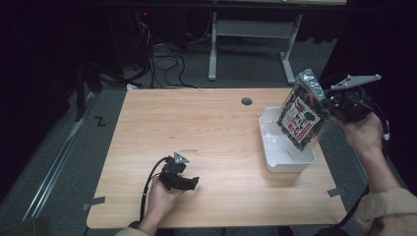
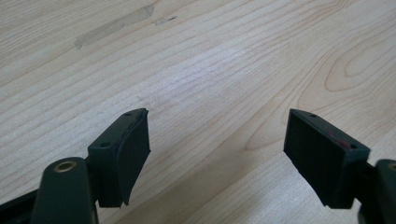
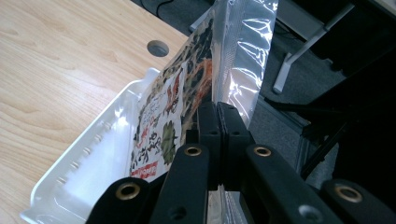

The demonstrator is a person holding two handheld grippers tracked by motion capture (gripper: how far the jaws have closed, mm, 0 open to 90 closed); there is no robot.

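- High view: wooden table (image 1: 211, 147) is seen from above, with a white tray (image 1: 275, 157) near its right edge. A printed snack packet (image 1: 301, 115) is held in the air by the right gripper (image 1: 330, 105), its lower end hanging over the tray and apparently just inside it; whether it touches the tray floor cannot be told. The left gripper (image 1: 189, 183) is rested low on the near part of the table, well apart from the tray.
- Left gripper view: both jaws are seen standing apart over bare wood grain, with nothing between them. No part in the work is taken by this gripper at present.
- Right gripper view: the jaws are seen pressed together on the edge of the snack packet (image 3: 187, 107), beside its clear sealed strip. The packet is held upright, just beside the ribbed wall of the white tray (image 3: 100, 154).
- Progress, as judged: the pick-up is done and the packet has been brought to the tray. Lowering it flat into the tray and letting go are left.
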